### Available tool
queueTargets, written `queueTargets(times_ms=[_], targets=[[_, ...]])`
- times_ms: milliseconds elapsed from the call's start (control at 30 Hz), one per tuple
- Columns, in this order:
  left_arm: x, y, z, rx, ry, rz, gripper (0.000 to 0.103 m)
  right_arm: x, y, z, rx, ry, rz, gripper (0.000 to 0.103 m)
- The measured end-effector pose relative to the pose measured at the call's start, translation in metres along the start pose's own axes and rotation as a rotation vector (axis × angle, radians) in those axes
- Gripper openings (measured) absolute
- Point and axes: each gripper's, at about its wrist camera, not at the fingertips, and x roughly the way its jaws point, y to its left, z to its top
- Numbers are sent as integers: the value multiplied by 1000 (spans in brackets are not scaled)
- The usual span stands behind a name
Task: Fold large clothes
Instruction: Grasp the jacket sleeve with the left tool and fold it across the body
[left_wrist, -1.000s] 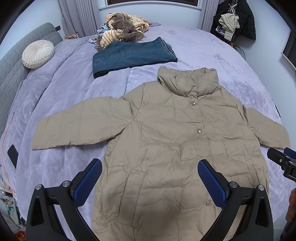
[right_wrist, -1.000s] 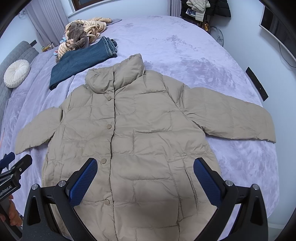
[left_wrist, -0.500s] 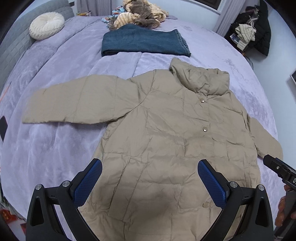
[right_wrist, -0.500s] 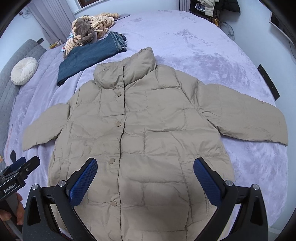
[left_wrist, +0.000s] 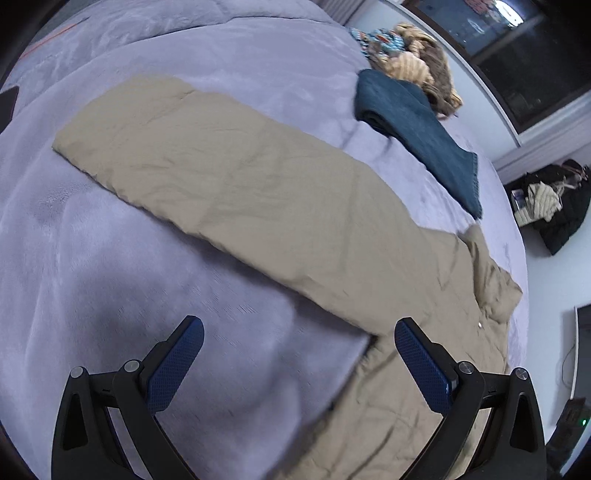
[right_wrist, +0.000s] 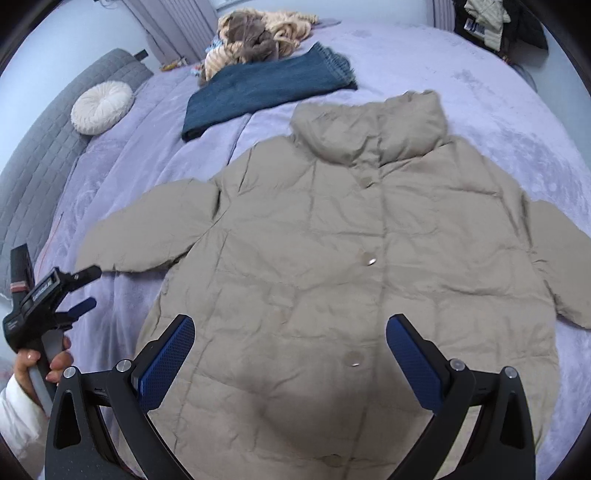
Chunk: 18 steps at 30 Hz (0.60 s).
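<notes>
Left wrist view: the left gripper (left_wrist: 295, 363) hangs spread wide over the lavender bedspread (left_wrist: 110, 295), holding nothing, beside the beige puffer jacket's (left_wrist: 258, 192) outstretched sleeve; the frame is blurred, so seams are hard to read.

Right wrist view: the right gripper (right_wrist: 290, 363) is likewise spread, empty, above the jacket's buttoned front, which lies flat. Folded jeans (right_wrist: 258, 88) lie beyond the collar.

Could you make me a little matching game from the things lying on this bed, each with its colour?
Things:
1. puffer jacket
2. folded jeans
3. round cushion
4. bedspread

Colours:
A. lilac
B. cream white
C. beige
D. dark blue

Pairs: 1-C, 2-D, 3-B, 4-A
</notes>
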Motion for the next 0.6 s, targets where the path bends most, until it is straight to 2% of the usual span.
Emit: queueTargets(times_ms=[67,167,267,333,367,400,433,467,500,533,600], targets=[[19,26,23,-56,7,-20,103,27,16,1,7,52,-10,103],[37,51,51,-108,-8,-44,103,55,33,4,40,74,16,103],[46,58,77,-117,-65,-49,103,75,46,11,72,83,38,103],[48,56,93,-95,-125,-13,100,82,55,19,84,74,53,103],[47,55,99,-88,-161,31,95,86,59,24,85,66,59,103],[50,55,105,-83,-193,87,77,89,64,29,84,55,68,103],[54,56,111,-81,-201,124,52,93,67,35,82,46,74,103],[60,59,117,-85,-194,131,38,96,68,39,81,38,81,103],[63,63,122,-91,-191,105,19,98,70,44,83,33,92,103],[61,65,124,-102,-194,79,16,100,71,50,88,26,105,103],[50,60,126,-59,-227,95,15,104,73,59,117,-3,145,102]])
